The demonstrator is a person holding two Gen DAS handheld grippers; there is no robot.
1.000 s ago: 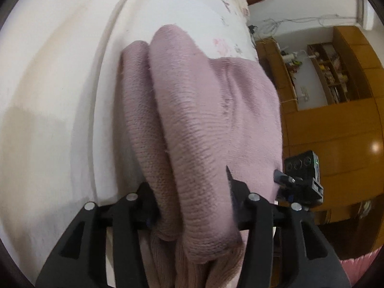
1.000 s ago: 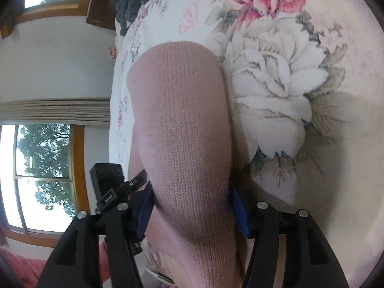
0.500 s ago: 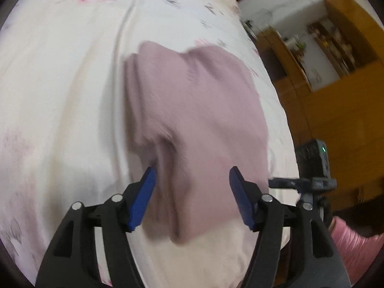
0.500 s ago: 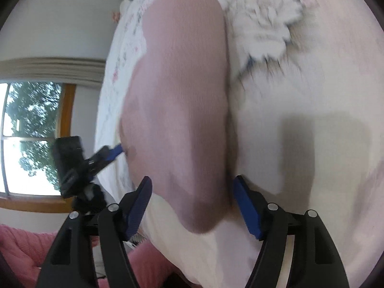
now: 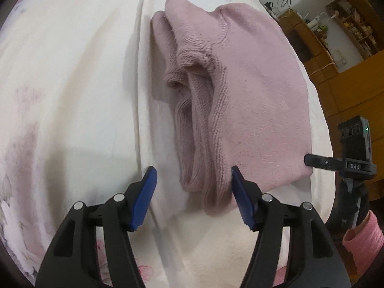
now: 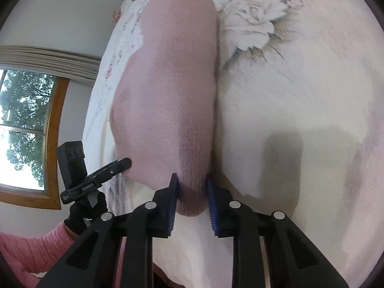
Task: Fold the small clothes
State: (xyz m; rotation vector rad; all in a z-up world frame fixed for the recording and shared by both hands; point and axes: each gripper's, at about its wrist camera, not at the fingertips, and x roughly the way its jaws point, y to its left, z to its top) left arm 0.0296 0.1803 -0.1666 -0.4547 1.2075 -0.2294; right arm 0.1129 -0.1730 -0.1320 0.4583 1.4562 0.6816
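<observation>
Hidden and cut-off parts

The sweater's [image 6: 172, 91] near tip sits between the right gripper's [image 6: 190, 200] pads, grip uncertain; a pink sleeve [image 5: 362, 242] runs off lower right; shelf items [image 5: 355, 24] upper right are too small to tell.

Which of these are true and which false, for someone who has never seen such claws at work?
1. The left claw is wide open. True.
2. The pink knitted garment hangs in the air. False: it lies folded on the floral bedspread.
3. The right claw has its blue pads close around the garment's near corner. True.
4. The bedspread is plain blue. False: it is cream with printed flowers.
5. A window with trees outside shows in the right wrist view. True.
</observation>
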